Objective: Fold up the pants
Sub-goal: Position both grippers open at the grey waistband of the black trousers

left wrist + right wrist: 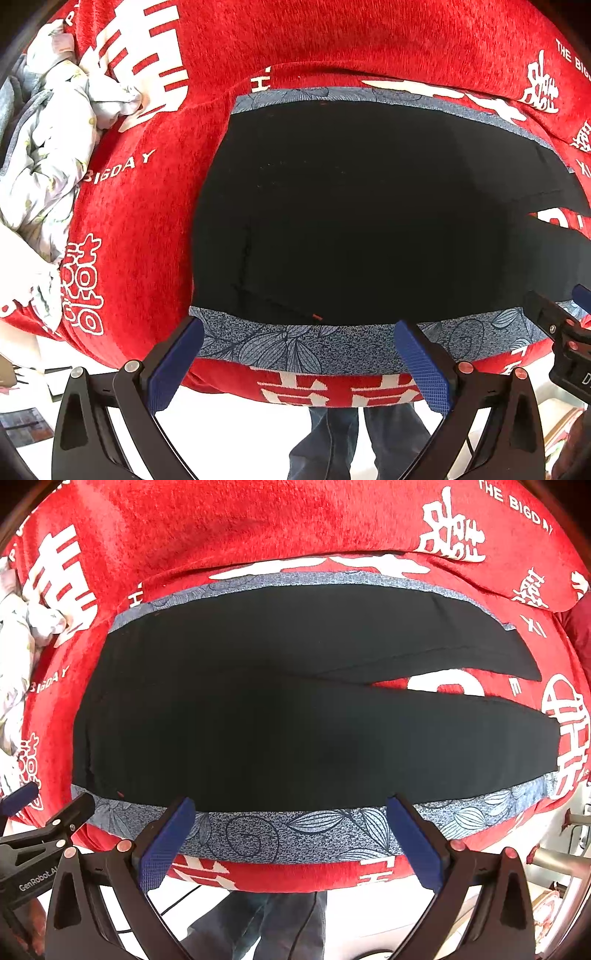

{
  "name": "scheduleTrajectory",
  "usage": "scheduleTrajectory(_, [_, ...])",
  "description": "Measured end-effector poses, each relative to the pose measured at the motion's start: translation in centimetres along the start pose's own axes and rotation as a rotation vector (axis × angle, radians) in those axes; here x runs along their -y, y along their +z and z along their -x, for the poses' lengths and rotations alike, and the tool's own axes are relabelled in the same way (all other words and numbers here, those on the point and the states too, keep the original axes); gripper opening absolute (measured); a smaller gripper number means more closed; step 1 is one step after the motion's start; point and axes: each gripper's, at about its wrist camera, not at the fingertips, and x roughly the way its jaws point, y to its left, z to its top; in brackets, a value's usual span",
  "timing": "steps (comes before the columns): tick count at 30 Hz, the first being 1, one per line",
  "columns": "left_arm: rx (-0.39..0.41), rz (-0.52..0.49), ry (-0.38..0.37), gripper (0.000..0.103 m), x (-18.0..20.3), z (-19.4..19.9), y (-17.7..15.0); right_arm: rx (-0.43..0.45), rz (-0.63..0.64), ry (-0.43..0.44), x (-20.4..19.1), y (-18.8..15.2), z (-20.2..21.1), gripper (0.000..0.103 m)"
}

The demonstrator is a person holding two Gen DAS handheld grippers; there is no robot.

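Observation:
Black pants [351,214] lie flat on a blue-grey leaf-patterned mat [295,347] over a red blanket. The waist is at the left and the two legs [461,723] spread apart to the right. My left gripper [299,328] is open, its blue pads just above the mat's near edge by the waist end. My right gripper [291,805] is open over the mat's near edge at the middle of the pants [258,709]. Neither holds anything. Each gripper shows at the edge of the other's view.
The red blanket [155,206] with white lettering covers the surface. A crumpled pale floral cloth [48,155] lies at the far left. The surface's near edge is right below the grippers, with a person's jeans-clad legs [354,443] and the floor beyond.

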Motion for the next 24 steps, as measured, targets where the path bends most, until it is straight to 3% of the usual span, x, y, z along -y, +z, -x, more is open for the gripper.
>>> scheduleTrajectory(24, [-0.02, -0.004, 0.011, 0.103, -0.75, -1.03, 0.1, -0.013, 0.017, -0.003, -0.91, 0.5, -0.55, 0.103])
